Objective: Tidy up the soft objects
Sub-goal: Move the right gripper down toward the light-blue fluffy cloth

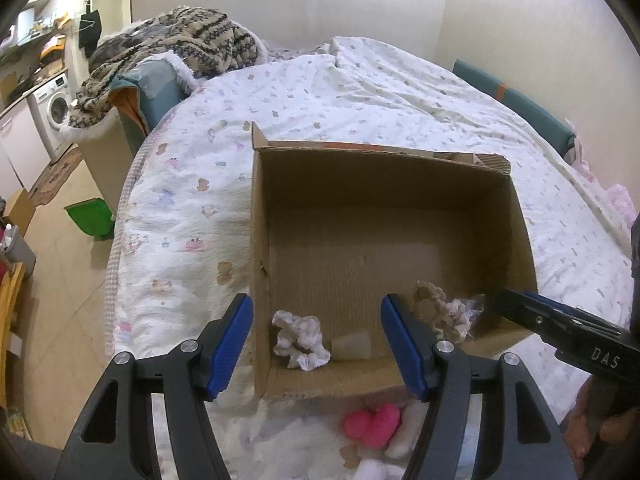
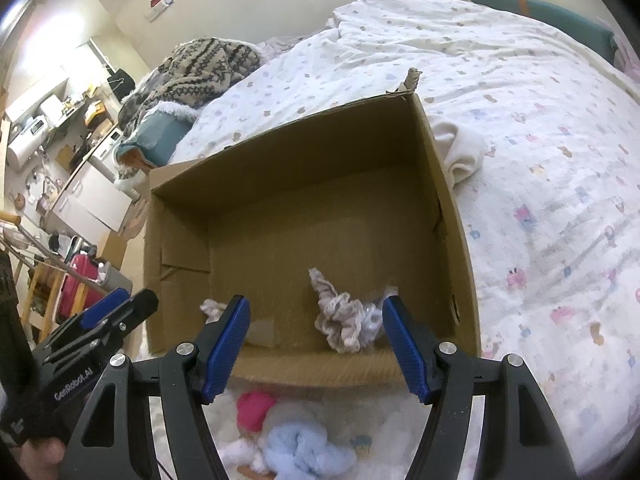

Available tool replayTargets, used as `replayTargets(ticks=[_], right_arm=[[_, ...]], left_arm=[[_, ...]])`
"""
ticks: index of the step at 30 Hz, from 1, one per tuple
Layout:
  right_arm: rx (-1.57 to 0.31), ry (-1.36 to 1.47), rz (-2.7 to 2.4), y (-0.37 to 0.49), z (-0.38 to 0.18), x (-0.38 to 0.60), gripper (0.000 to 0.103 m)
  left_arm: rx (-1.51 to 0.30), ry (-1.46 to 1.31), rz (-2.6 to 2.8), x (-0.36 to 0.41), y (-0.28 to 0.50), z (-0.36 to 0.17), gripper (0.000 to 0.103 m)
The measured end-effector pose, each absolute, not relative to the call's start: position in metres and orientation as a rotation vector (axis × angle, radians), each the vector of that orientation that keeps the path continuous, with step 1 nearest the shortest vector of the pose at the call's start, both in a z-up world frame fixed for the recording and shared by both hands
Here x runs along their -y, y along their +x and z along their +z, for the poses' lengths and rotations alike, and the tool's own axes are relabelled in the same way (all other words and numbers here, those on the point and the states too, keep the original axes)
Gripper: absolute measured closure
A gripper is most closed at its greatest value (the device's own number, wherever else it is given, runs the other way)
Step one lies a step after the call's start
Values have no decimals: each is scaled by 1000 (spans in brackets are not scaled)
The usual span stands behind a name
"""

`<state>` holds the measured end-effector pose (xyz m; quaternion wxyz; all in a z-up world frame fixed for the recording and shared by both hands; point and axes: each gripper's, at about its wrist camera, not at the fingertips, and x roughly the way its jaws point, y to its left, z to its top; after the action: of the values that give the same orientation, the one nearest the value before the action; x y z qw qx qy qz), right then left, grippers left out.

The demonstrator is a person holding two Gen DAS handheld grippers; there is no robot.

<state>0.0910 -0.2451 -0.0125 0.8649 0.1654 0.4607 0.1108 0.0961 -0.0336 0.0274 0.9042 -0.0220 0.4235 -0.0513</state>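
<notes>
An open cardboard box [image 1: 520,216] [image 2: 448,184] sits on the bed. Inside, near its front wall, lie a white scrunchie [image 1: 300,340] [image 2: 210,307] and a beige scrunchie [image 1: 444,312] [image 2: 340,320] with a clear wrapper beside it. A pink soft item [image 1: 372,424] [image 2: 254,406], a light blue one [image 2: 304,452] and a white one [image 1: 408,428] lie on the bed in front of the box. My left gripper [image 1: 316,344] is open and empty above the box's front edge. My right gripper [image 2: 316,344] is open and empty, also at the front edge; it shows at the right of the left wrist view [image 1: 520,308].
The bed has a white patterned duvet [image 1: 360,92]. A folded white cloth [image 2: 460,152] lies right of the box. A knitted blanket [image 1: 180,48] is piled at the far left. A green dustpan [image 1: 90,220] and a washing machine [image 1: 56,108] stand on the floor side.
</notes>
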Motion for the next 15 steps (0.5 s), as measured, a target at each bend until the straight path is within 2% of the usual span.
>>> replayTargets(ticks=[15], right_arm=[[-1006, 395, 226, 45, -9, 262, 31]], left_arm=[[-905, -88, -96, 15, 57, 37, 40]])
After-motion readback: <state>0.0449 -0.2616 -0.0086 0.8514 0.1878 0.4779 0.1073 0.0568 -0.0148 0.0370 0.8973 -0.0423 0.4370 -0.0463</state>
